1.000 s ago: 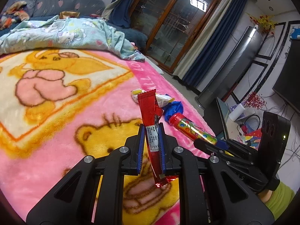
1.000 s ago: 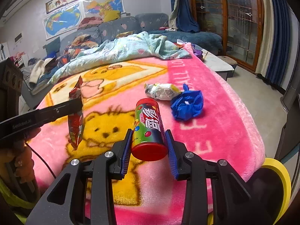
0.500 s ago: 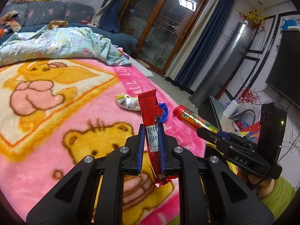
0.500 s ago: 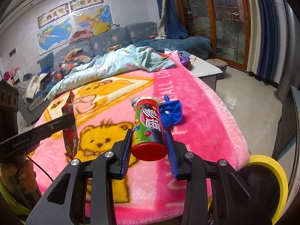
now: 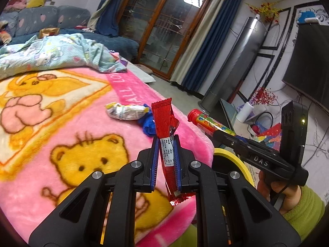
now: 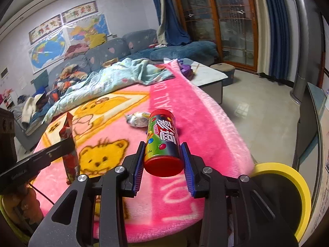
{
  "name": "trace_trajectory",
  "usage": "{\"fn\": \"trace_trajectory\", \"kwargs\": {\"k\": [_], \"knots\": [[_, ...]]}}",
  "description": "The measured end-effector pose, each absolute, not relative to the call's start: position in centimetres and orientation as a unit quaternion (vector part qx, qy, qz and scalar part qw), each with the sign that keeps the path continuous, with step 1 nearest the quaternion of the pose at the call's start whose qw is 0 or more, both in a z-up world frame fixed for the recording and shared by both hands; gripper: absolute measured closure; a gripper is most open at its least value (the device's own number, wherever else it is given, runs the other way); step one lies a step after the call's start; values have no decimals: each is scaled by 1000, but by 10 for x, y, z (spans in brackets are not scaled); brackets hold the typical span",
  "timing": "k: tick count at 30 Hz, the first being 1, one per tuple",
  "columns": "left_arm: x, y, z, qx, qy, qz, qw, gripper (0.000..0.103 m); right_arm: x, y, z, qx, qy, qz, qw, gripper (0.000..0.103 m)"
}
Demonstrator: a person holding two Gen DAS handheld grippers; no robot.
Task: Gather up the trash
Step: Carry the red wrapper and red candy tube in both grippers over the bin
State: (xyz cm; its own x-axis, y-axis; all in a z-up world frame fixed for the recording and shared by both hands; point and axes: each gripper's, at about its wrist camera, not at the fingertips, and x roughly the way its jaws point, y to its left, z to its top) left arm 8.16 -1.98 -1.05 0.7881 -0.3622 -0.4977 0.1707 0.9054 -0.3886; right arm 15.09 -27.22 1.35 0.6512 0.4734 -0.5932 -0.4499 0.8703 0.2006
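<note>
My left gripper (image 5: 166, 142) is shut on a red snack wrapper (image 5: 164, 121), which stands upright between the blue pads above the pink bear blanket (image 5: 72, 140). My right gripper (image 6: 162, 150) is shut on a candy tube (image 6: 162, 140) with a red cap, held over the blanket's near edge. The tube (image 5: 207, 122) and wrapper (image 6: 68, 142) also show in the opposite views. A crumpled silver wrapper (image 5: 125, 112) and a blue crumpled piece (image 5: 149, 123) lie on the blanket beyond both grippers. A bin with a yellow rim (image 6: 287, 177) sits below right of the blanket's edge.
A pale blue quilt (image 5: 51, 55) is bunched at the far end of the blanket. Sofas with clothes (image 6: 98, 55) line the back wall. Tiled floor (image 6: 257, 111) and a low white table (image 6: 207, 76) lie to the right, with glass doors (image 6: 226, 20) behind.
Both grippers have drawn back and risen a little from the blanket, each keeping its item. The silver wrapper and blue piece look farther off, and the yellow bin rim has come more into view.
</note>
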Motion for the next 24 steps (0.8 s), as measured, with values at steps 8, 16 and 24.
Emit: {"fn": "trace_trajectory", "kwargs": {"k": [8, 16, 24], "knots": [[82, -46, -8, -143, 292, -169, 930, 94, 151, -296, 15, 40, 330, 227, 915, 70], [83, -65, -6, -124, 290, -185, 931, 94, 150, -318, 17, 57, 325, 206, 921, 70], [85, -78, -5, -110, 291, -196, 930, 94, 149, -337, 15, 72, 322, 186, 925, 70]]}}
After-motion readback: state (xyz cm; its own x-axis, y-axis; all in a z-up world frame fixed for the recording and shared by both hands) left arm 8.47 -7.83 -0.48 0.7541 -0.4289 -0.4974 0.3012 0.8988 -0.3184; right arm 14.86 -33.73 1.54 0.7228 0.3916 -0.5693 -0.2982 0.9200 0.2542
